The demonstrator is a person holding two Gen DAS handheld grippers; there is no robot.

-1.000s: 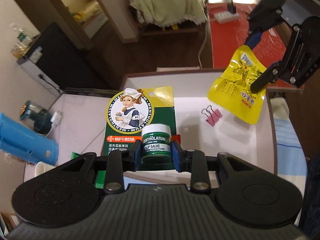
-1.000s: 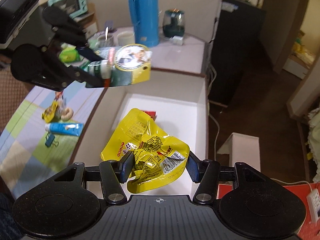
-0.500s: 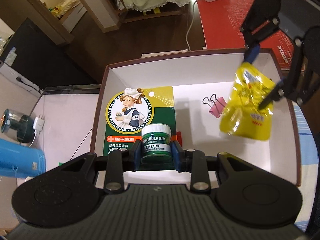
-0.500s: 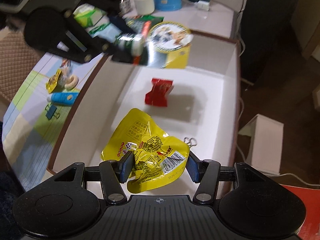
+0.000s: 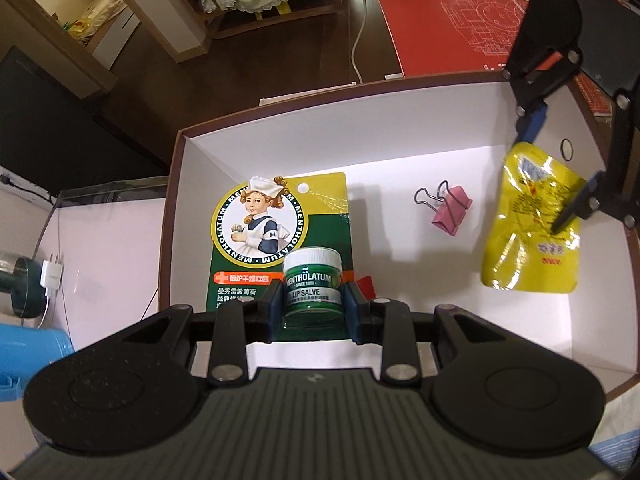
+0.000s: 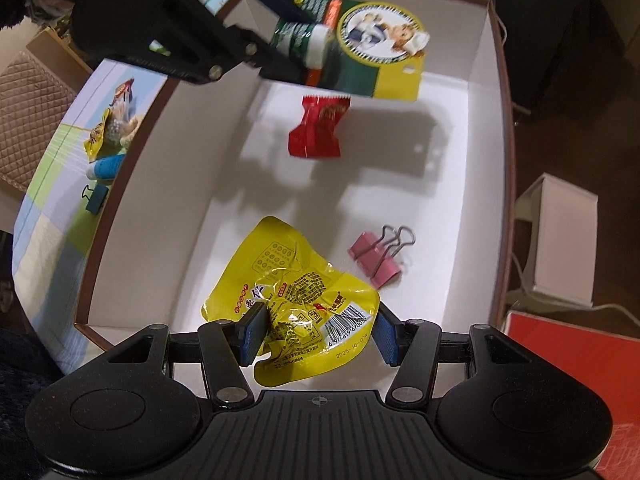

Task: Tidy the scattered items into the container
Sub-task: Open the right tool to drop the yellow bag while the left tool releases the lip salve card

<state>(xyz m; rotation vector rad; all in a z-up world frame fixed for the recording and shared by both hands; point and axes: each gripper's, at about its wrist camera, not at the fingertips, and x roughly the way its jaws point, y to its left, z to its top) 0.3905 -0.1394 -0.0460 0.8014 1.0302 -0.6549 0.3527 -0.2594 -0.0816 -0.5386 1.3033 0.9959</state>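
A white box with a brown rim [image 5: 176,184] [image 6: 502,120] fills both views. My left gripper [image 5: 313,300] [image 6: 296,36] is shut on the small green jar of a Mentholatum lip salve card [image 5: 280,224] [image 6: 360,52], held above the box's left part. My right gripper [image 6: 318,334] [image 5: 554,172] is shut on a crumpled yellow snack packet [image 6: 296,280] [image 5: 532,224], which hangs low inside the box's right side. On the box floor lie a pink binder clip [image 5: 448,210] [image 6: 376,256] and a red candy [image 6: 318,128] [image 5: 366,284].
On the patterned cloth outside the box lie a yellow snack bag [image 6: 98,136], a blue tube [image 6: 106,166] and a blue binder clip [image 6: 96,196]. A blue thermos [image 5: 32,344] stands on the white counter. A white box [image 6: 560,240] and a red mat [image 5: 460,12] are on the floor.
Both grippers have come in over the box and lower. The yellow packet has dropped from above the rim to inside the right side. The lip salve card now hangs over the box floor.
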